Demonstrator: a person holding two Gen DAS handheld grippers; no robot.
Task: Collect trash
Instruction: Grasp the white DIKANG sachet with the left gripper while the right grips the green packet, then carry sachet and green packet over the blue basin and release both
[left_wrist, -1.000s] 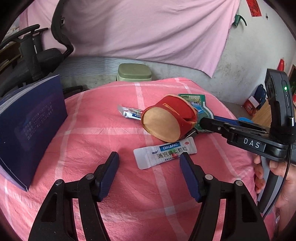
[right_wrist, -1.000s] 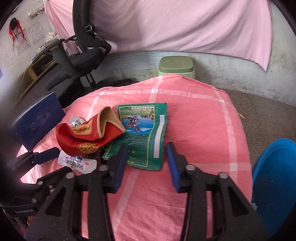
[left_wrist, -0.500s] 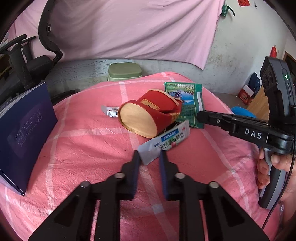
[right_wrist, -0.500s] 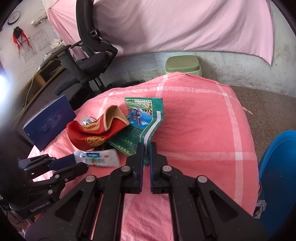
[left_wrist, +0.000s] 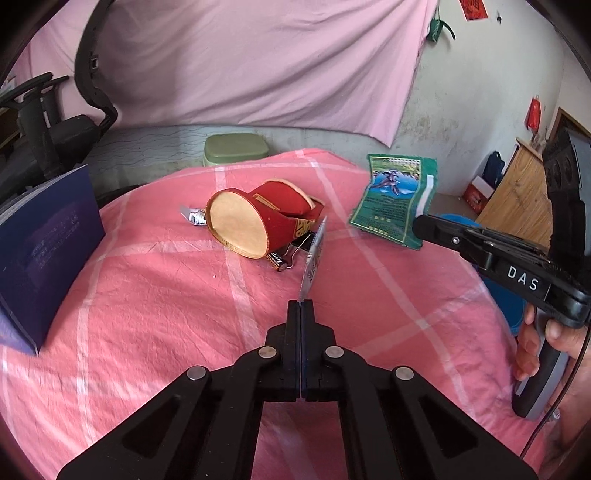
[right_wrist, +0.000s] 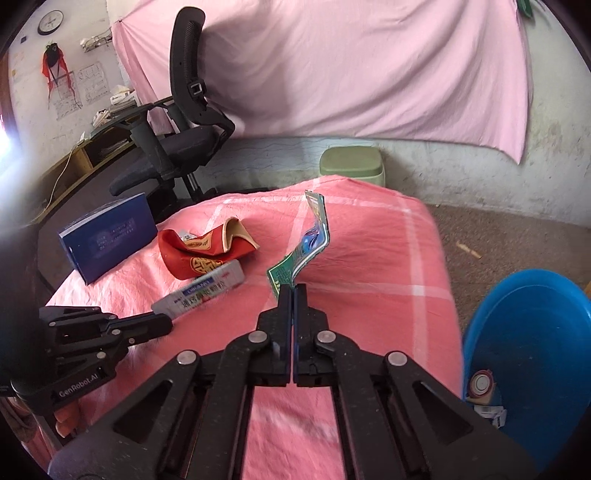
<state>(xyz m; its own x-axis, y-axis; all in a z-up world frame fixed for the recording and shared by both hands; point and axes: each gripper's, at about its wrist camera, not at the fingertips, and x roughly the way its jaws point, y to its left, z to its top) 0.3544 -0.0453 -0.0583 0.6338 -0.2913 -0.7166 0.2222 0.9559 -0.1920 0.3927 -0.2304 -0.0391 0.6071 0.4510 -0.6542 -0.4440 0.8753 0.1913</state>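
Observation:
My left gripper (left_wrist: 300, 303) is shut on a white and blue sachet (left_wrist: 313, 263) and holds it edge-on above the pink cloth; the sachet also shows in the right wrist view (right_wrist: 201, 291). My right gripper (right_wrist: 292, 287) is shut on a green foil wrapper (right_wrist: 301, 251), lifted off the cloth; the wrapper also shows in the left wrist view (left_wrist: 395, 201). A crushed red paper cup (left_wrist: 255, 225) lies on the cloth, with a small silver wrapper (left_wrist: 192, 216) behind it and a battery (left_wrist: 277, 261) with a binder clip in front.
A dark blue book (left_wrist: 44, 243) stands at the cloth's left edge. A blue basin (right_wrist: 532, 350) holding some trash sits on the floor to the right. A green stool (right_wrist: 352, 164) and an office chair (right_wrist: 177, 144) stand behind the table.
Both grippers have closed fully and lifted: the sachet now hangs from the left one, the green wrapper has come off the cloth in the right one.

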